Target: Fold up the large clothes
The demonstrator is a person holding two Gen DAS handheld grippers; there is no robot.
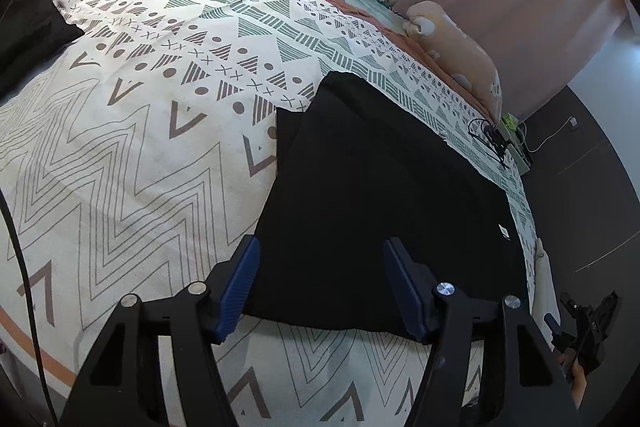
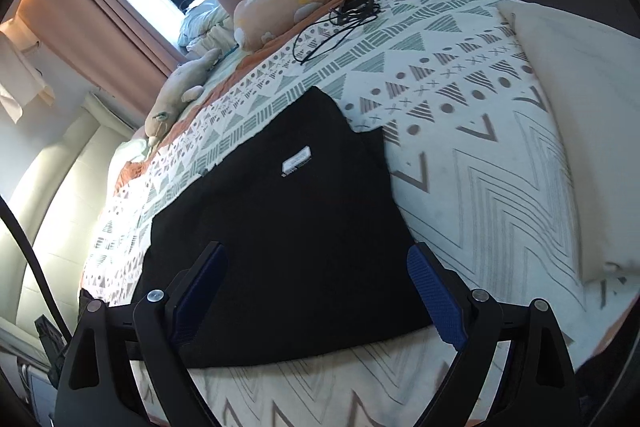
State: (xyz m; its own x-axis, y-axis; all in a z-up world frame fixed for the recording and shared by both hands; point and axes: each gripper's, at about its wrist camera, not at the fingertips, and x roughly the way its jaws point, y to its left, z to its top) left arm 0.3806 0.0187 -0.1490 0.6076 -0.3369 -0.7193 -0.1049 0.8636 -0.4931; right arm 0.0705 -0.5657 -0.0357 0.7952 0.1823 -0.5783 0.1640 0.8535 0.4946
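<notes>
A black garment [image 1: 384, 195], folded flat, is spread on the patterned bedspread [image 1: 132, 131] near the bed's near edge, a small white label [image 2: 296, 159] showing on top. The left gripper [image 1: 320, 287] is held above the garment's near hem with its jaws spread and nothing pinched. The right gripper [image 2: 316, 291] is likewise held wide apart over the same hem, empty.
</notes>
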